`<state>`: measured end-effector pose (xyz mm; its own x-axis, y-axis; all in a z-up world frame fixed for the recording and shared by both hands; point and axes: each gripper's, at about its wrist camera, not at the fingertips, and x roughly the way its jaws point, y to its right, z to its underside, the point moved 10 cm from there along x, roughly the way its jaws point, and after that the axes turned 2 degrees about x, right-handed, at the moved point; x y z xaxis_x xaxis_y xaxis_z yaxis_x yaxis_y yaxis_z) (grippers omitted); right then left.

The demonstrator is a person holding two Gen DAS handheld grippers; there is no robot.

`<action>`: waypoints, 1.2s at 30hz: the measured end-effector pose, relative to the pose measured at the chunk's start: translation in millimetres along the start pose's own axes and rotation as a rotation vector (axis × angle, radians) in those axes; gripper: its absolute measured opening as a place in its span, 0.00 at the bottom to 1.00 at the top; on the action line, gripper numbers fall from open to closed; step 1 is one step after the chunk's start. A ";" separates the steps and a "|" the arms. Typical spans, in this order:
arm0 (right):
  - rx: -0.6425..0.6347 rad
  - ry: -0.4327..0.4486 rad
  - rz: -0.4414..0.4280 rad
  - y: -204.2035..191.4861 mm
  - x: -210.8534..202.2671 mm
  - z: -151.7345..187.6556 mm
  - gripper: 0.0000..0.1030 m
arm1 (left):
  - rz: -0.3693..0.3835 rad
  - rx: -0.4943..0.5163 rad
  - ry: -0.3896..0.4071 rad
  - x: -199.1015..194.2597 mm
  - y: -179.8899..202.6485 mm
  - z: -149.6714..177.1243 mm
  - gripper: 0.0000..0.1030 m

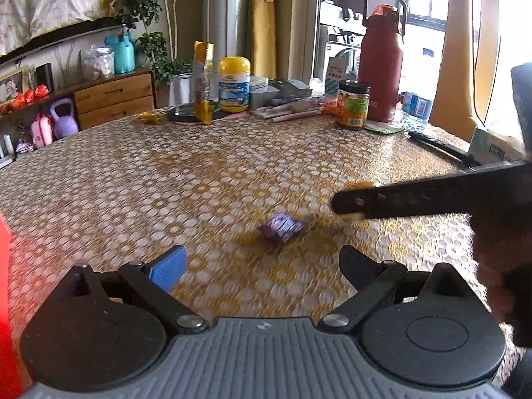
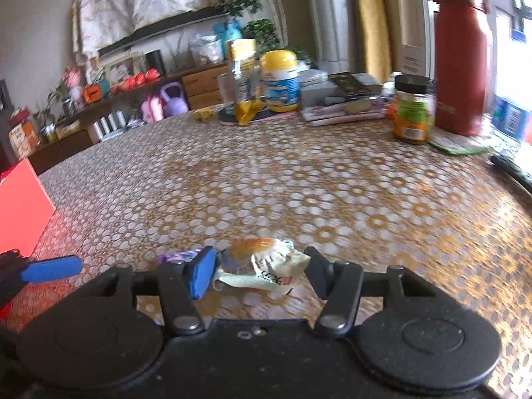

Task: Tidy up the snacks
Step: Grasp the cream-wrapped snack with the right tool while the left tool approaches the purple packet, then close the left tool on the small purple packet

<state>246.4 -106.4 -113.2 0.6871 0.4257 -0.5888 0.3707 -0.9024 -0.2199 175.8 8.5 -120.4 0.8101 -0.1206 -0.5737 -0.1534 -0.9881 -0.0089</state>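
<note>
A small purple snack packet (image 1: 282,228) lies on the patterned tablecloth, ahead of my left gripper (image 1: 262,266), which is open and empty. My right gripper (image 2: 259,266) is shut on a crinkled white and orange snack packet (image 2: 262,262), held between its blue pad and black finger just above the table. The purple packet (image 2: 179,256) peeks out left of the right gripper's blue pad. In the left wrist view the right gripper's finger (image 1: 352,204) reaches in from the right, with a bit of the white packet under it.
A red box (image 2: 20,209) stands at the table's left edge. At the back stand a yellow-lidded bottle (image 1: 233,83), a yellow pouch (image 1: 203,81), stacked books (image 1: 282,94), a black-lidded jar (image 1: 353,104), a red flask (image 1: 380,56) and a black pen (image 1: 439,148).
</note>
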 end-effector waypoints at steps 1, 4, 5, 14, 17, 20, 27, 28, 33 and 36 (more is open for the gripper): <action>0.012 0.003 0.002 4.3 -3.3 1.0 0.56 | 0.000 0.008 0.002 4.4 2.0 -2.2 0.96; 0.035 0.014 0.020 18.1 -13.5 6.0 0.55 | -0.001 0.024 -0.005 19.0 5.3 -7.8 0.96; 0.039 0.016 0.026 21.2 -15.6 7.4 0.55 | -0.001 0.023 -0.010 23.5 5.8 -9.7 0.96; 0.077 0.028 0.040 38.3 -27.2 13.7 0.50 | 0.020 0.045 -0.016 44.0 12.4 -15.7 0.94; 0.075 0.032 0.033 37.3 -26.3 14.5 0.49 | 0.029 0.048 -0.026 48.9 15.3 -16.2 0.82; 0.076 0.035 0.029 37.9 -27.0 15.6 0.49 | 0.041 0.067 -0.047 55.3 20.7 -15.3 0.69; 0.093 0.006 0.019 35.3 -22.4 21.4 0.53 | 0.045 0.078 -0.039 54.4 24.8 -16.1 0.49; 0.078 0.008 0.026 33.6 -21.5 22.1 0.54 | 0.043 0.075 -0.036 53.6 24.3 -16.0 0.46; 0.081 0.009 0.032 34.1 -20.4 21.7 0.59 | 0.046 0.075 -0.029 51.9 25.5 -15.8 0.34; 0.080 0.010 0.035 35.3 -20.0 21.4 0.61 | 0.042 0.073 -0.025 51.0 26.1 -15.6 0.29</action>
<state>232.3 -148.2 -125.9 0.7051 0.3942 -0.5895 0.2952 -0.9190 -0.2614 222.0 -24.9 -137.2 0.7881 -0.1583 -0.5948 -0.2286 -0.9725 -0.0439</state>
